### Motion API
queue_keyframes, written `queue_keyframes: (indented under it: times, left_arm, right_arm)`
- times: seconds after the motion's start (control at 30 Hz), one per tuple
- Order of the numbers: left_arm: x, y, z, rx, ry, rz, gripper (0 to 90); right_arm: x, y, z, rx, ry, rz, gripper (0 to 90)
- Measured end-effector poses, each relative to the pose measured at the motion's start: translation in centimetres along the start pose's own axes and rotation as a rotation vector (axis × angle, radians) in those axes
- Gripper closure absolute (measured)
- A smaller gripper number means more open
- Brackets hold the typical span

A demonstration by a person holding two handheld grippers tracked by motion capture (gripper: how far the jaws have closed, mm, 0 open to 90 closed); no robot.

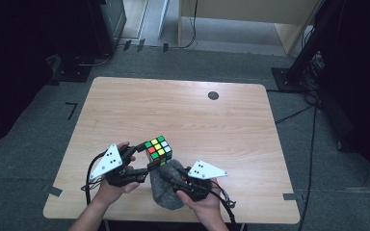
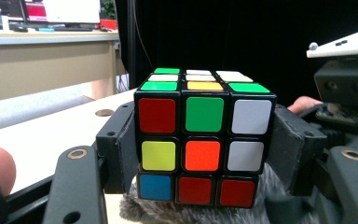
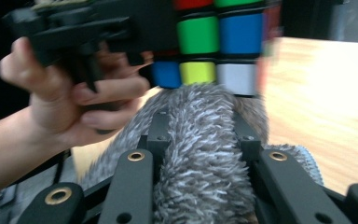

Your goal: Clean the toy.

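Left gripper (image 1: 150, 155) is clamped tight, jaws pointing right, hand (image 1: 113, 185) wrapped round its body. Right gripper (image 1: 169, 174) angles in from the near edge, jaws pinched close.

Light wooden table (image 1: 125, 106), grey carpet floor (image 1: 24, 163), black curtains (image 1: 9, 57), pale wooden desk (image 1: 250, 14) behind

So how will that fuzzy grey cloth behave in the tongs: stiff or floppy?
Probably floppy: the grey cloth bunches into a soft fold between the right tongs and slumps in a heap on the table. Its shaggy pile should grip, not slip. Likely light, and it won't roll.
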State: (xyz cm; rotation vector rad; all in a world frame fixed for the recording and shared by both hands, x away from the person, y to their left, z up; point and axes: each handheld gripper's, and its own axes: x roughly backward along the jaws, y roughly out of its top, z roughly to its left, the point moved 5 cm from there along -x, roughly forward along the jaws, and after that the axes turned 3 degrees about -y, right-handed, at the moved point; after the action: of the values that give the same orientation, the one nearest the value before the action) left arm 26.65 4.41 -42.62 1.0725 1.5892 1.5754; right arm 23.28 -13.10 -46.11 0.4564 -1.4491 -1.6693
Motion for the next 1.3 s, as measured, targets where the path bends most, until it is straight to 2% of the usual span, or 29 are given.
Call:
queue_keyframes:
  times: [0.1,0.17,0.3,0.33,0.4,0.43,0.5,0.53,0.6,0.7,0.77,0.83,0.9,0.97,1.03,1.1,1.2,1.23,1.3]
  left_arm:
    - [0.3,0.2,0.3,0.011,0.001,-0.013,34.6]
    - [0.2,0.1,0.2,0.008,0.001,-0.006,34.6]
    - [-0.2,-0.2,0.0,0.011,-0.003,-0.001,34.6]
    - [-0.1,-0.1,0.0,0.016,-0.004,-0.003,34.7]
    - [-0.1,-0.1,0.1,0.022,-0.004,-0.004,34.6]
    - [-0.1,-0.1,0.1,0.024,-0.005,-0.003,34.6]
    - [-0.2,-0.2,0.0,0.016,-0.003,0.002,34.6]
    - [-0.2,-0.2,-0.1,0.012,-0.002,0.004,34.6]
    - [-0.2,-0.2,-0.1,0.006,0.007,0.004,34.6]
    - [0.1,0.0,0.2,0.002,0.018,-0.002,34.6]
    - [0.2,0.1,0.4,0.004,0.026,-0.003,34.6]
    - [0.3,0.0,0.7,0.004,0.040,0.001,34.6]
    - [0.3,-0.1,0.8,0.003,0.044,0.006,34.6]
    - [0.2,-0.2,0.9,0.008,0.046,0.010,34.6]
    - [0.0,-0.5,0.9,0.013,0.047,0.016,34.6]
    - [-0.3,-0.9,1.0,0.013,0.054,0.030,34.6]
    - [-0.5,-1.2,1.1,0.033,0.056,0.036,34.6]
    - [-0.5,-1.1,1.1,0.037,0.058,0.035,34.6]
    - [-0.6,-1.1,1.2,0.040,0.065,0.034,34.6]
  right_arm:
    - [1.0,0.6,-1.5,-0.048,-0.054,-0.043,69.1]
    - [1.3,0.6,-2.0,-0.066,-0.063,-0.057,69.3]
    - [0.3,0.0,-0.8,-0.037,-0.045,-0.024,68.8]
    - [0.1,-0.2,-0.5,-0.030,-0.033,-0.017,68.8]
    - [-0.2,-0.3,0.2,-0.064,0.057,-0.022,68.8]
    - [-0.4,-0.2,0.6,-0.063,0.079,-0.018,68.8]
    - [-0.6,-0.3,1.3,-0.025,0.097,0.005,68.8]
    - [-0.7,-0.3,1.5,-0.007,0.090,0.012,68.8]
    - [-0.6,-0.2,1.2,0.000,0.066,0.014,68.8]
    - [0.1,0.1,-0.5,-0.043,0.009,-0.004,68.9]
    - [0.8,0.1,-2.2,-0.050,-0.059,-0.019,68.6]
    - [1.5,-0.2,-4.1,-0.005,-0.161,-0.006,67.9]
    - [2.1,-0.6,-6.3,-0.061,-0.209,0.001,67.8]
    - [2.6,-1.3,-8.2,-0.116,-0.285,0.035,67.9]
    - [2.6,-2.1,-9.5,-0.135,-0.340,0.076,67.8]
    - [2.4,-2.9,-10.2,-0.141,-0.349,0.102,65.6]
    - [1.8,-3.5,-10.3,-0.146,-0.299,0.130,57.1]
    - [1.8,-3.6,-10.3,-0.141,-0.297,0.134,55.4]
    - [1.7,-3.5,-10.2,-0.136,-0.296,0.129,44.3]
